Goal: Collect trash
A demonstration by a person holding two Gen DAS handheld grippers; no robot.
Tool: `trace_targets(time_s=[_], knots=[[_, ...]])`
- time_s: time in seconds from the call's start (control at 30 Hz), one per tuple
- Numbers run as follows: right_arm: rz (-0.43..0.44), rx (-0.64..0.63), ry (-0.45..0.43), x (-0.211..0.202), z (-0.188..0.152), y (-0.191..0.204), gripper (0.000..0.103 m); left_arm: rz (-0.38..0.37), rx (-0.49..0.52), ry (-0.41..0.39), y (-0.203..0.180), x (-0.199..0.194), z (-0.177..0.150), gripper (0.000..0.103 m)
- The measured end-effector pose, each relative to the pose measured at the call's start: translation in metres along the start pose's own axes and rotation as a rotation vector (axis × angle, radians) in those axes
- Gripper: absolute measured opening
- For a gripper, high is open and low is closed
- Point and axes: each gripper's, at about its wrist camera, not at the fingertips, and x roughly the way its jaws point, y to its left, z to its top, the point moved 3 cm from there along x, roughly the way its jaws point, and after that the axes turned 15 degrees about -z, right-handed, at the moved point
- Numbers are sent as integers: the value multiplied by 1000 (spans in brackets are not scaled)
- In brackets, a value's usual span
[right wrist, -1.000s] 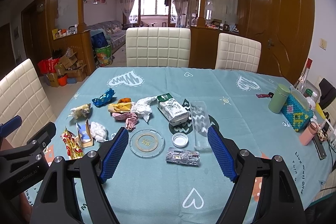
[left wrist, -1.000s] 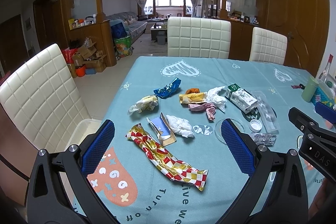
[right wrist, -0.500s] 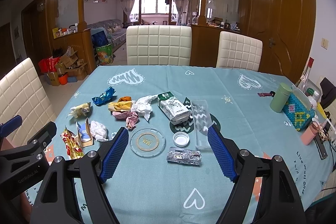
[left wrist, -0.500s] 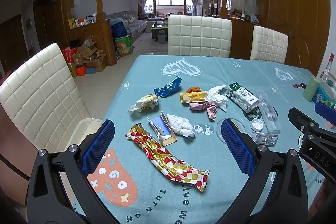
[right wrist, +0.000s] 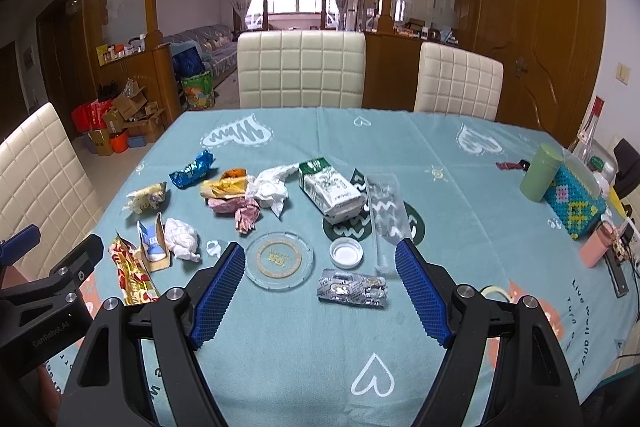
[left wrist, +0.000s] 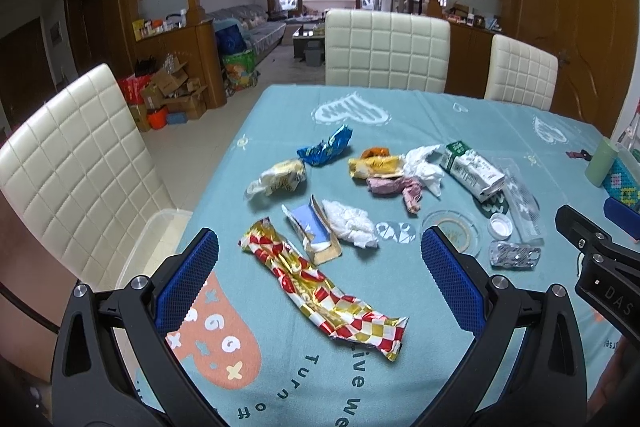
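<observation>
Trash lies scattered on a teal tablecloth (left wrist: pixel 400 367). A red and gold checked wrapper (left wrist: pixel 320 285) lies nearest my left gripper (left wrist: pixel 318 263), which is open and empty above it. Behind it are a small torn carton (left wrist: pixel 314 233), a white tissue wad (left wrist: pixel 352 223), a blue wrapper (left wrist: pixel 326 147), yellow wrappers and a green-white milk carton (left wrist: pixel 472 175). My right gripper (right wrist: pixel 320 277) is open and empty over a glass ashtray (right wrist: pixel 279 259), a blister pack (right wrist: pixel 352 289) and a white cap (right wrist: pixel 346 251).
A clear plastic bin (left wrist: pixel 154 247) sits on the white chair (left wrist: pixel 76 163) at the table's left edge. A green cup (right wrist: pixel 540 177), a beaded box (right wrist: pixel 576 203) and a pink bottle (right wrist: pixel 596 247) stand at the right. Two white chairs stand at the far side.
Both views have shifted very slightly; nothing on the table has moved and both grippers stay open.
</observation>
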Motion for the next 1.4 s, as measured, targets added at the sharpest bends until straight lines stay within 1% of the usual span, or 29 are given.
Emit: trace_targets(time_s=[0.13,0.3,0.43,0.6,0.7,0.83,0.9,0.93,0.97,1.0,1.03,1.07,1.1,1.13,1.17,1.2,1.23,1.27,1.3,1.33,1.4], knots=[[-3,-11,61,20,-13,2,76,11,-11,53,3,14,-12,100],[-11,-38,147,54,-34,4,76,32,-34,159,9,45,-39,100],[-11,-61,199,80,-48,5,76,55,-51,215,15,66,-53,100],[-22,-82,224,105,-52,6,76,90,-70,257,22,92,-59,100],[-23,-91,228,120,-47,8,76,109,-86,274,26,106,-58,100],[-35,-102,224,138,-41,9,76,115,-100,294,29,119,-58,99],[-31,-99,225,142,-41,8,76,115,-107,305,30,124,-60,95],[-30,-99,223,142,-41,8,76,111,-113,312,31,127,-61,94],[-28,-99,217,142,-42,9,75,102,-122,298,31,126,-61,92],[-24,-101,211,141,-42,9,68,97,-124,296,31,127,-61,91],[-17,-103,207,142,-43,9,67,92,-123,291,31,127,-61,90],[-11,-107,205,142,-44,9,66,86,-118,287,29,127,-60,87],[5,-108,195,140,-44,9,53,79,-113,284,27,127,-59,82],[13,-112,193,140,-44,10,53,68,-109,281,25,127,-59,80],[12,-119,187,139,-44,11,53,62,-106,279,22,127,-59,75],[17,-120,184,138,-44,12,52,55,-103,278,20,127,-59,68],[33,-119,178,136,-44,12,49,38,-101,277,18,127,-59,64],[46,-118,174,135,-44,12,26,24,-95,278,15,127,-58,57],[68,-124,174,133,-44,13,23,17,-87,280,12,127,-58,51],[70,-130,167,131,-44,14,22,11,-82,282,10,127,-58,49],[81,-138,158,127,-45,15,16,1,-82,283,8,126,-58,39]])
